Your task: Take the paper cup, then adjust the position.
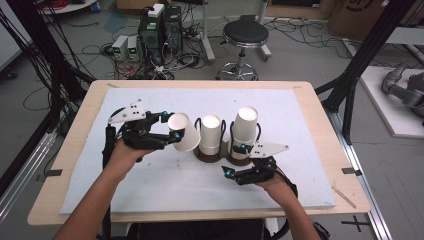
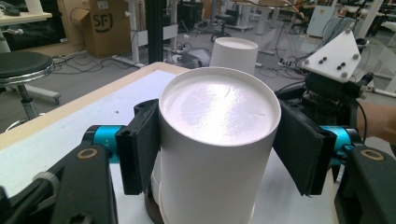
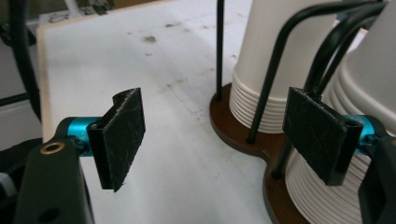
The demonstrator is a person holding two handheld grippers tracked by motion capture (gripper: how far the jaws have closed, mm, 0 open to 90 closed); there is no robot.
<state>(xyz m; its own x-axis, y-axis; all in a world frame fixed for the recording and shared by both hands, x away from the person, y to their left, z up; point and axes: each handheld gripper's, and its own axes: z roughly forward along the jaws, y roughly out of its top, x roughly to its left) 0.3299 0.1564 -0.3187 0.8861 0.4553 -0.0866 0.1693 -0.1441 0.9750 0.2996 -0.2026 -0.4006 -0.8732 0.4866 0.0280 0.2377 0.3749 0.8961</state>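
Jaws of the left gripper are clamped on an inverted white cup at the left of the brown holder; those of the right gripper are spread wide, empty, near its right stack. Desk, white mat; stool and cabling lie beyond.

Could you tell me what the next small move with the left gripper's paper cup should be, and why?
Probably ease the tilted paper cup down and across onto the middle stack. The left gripper is shut on the cup, which hangs upside down beside that stack in the dark wire holder. The right gripper stands open by the right stack, holding nothing, so it seems finished there.
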